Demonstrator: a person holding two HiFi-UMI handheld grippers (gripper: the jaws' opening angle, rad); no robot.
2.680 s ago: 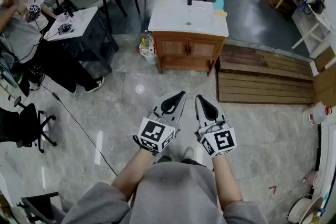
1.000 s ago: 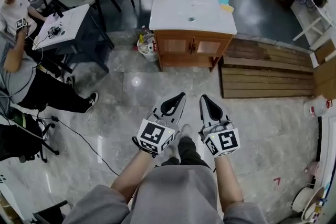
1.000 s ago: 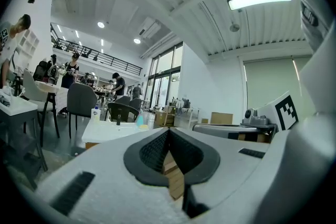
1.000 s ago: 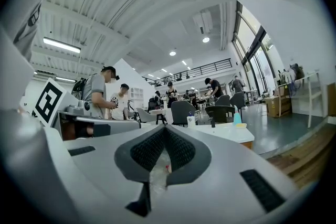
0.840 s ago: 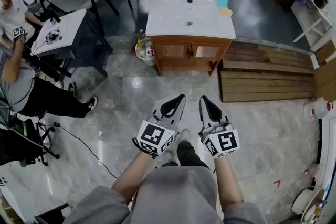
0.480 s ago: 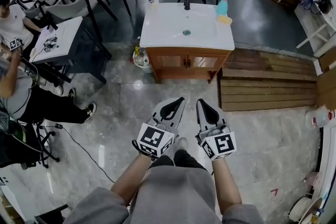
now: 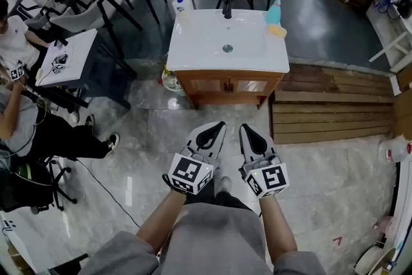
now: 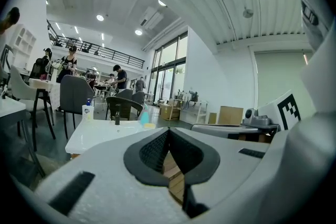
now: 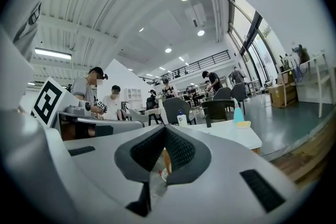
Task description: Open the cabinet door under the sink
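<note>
Head view. Your left gripper (image 7: 214,131) and right gripper (image 7: 247,132) are held side by side on the near side of the sink (image 7: 193,55), each with its jaws pressed together on nothing. The cabinet door (image 7: 207,85) sits directly beneath the sink, closed and well apart from both grippers. Wooden planks (image 7: 328,113) lie to the right of the sink.
</note>
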